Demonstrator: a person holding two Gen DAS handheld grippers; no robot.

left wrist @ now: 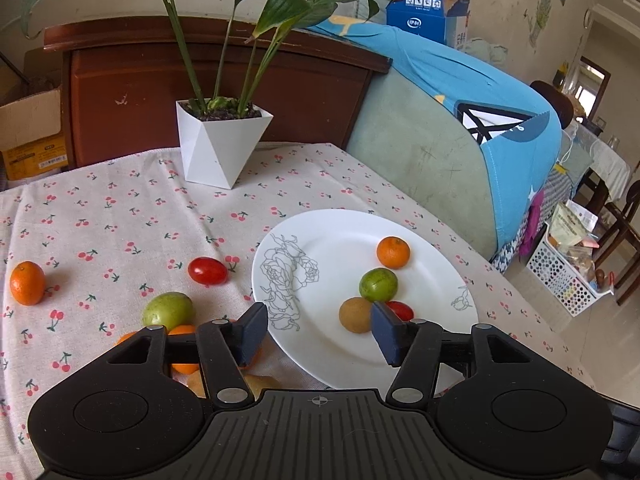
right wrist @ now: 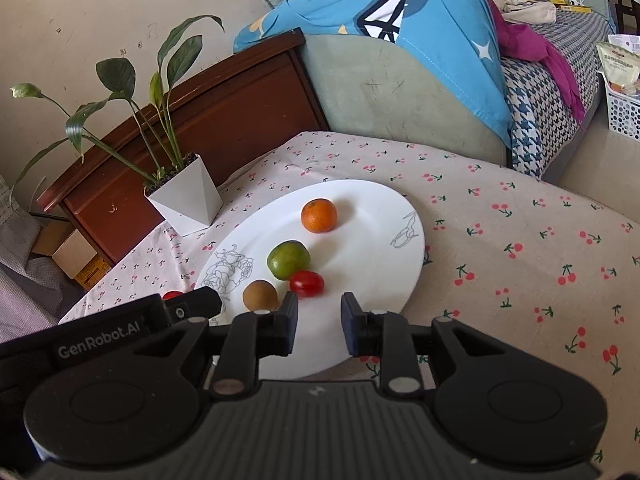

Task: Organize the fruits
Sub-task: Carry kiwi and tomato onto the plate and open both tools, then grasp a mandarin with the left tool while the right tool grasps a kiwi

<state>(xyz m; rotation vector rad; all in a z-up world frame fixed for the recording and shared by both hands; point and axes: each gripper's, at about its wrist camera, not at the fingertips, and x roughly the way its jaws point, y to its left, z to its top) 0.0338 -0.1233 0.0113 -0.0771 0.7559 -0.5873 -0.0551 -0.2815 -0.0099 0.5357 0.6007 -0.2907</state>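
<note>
A white plate (left wrist: 344, 236) (right wrist: 372, 208) on the cherry-print cloth holds an orange (left wrist: 393, 252) (right wrist: 319, 215), a green fruit (left wrist: 378, 284) (right wrist: 288, 260), a brown kiwi (left wrist: 355, 314) (right wrist: 260, 295) and a red tomato (left wrist: 401, 310) (right wrist: 307, 283). Left of the plate lie a tomato (left wrist: 207, 270), a green fruit (left wrist: 168, 310), an orange (left wrist: 27, 283) and more fruit partly hidden under my left gripper. My left gripper (left wrist: 318, 334) is open and empty over the plate's near-left rim. My right gripper (right wrist: 319, 322) is open and empty, just short of the plate's tomato.
A potted plant in a white angular pot (left wrist: 218, 144) (right wrist: 186, 196) stands at the table's back. A wooden headboard (left wrist: 208, 80) lies behind it. A sofa with a blue cover (left wrist: 460, 128) (right wrist: 400, 60) borders the table's far right. A dotted basket (left wrist: 560, 276) sits on the floor.
</note>
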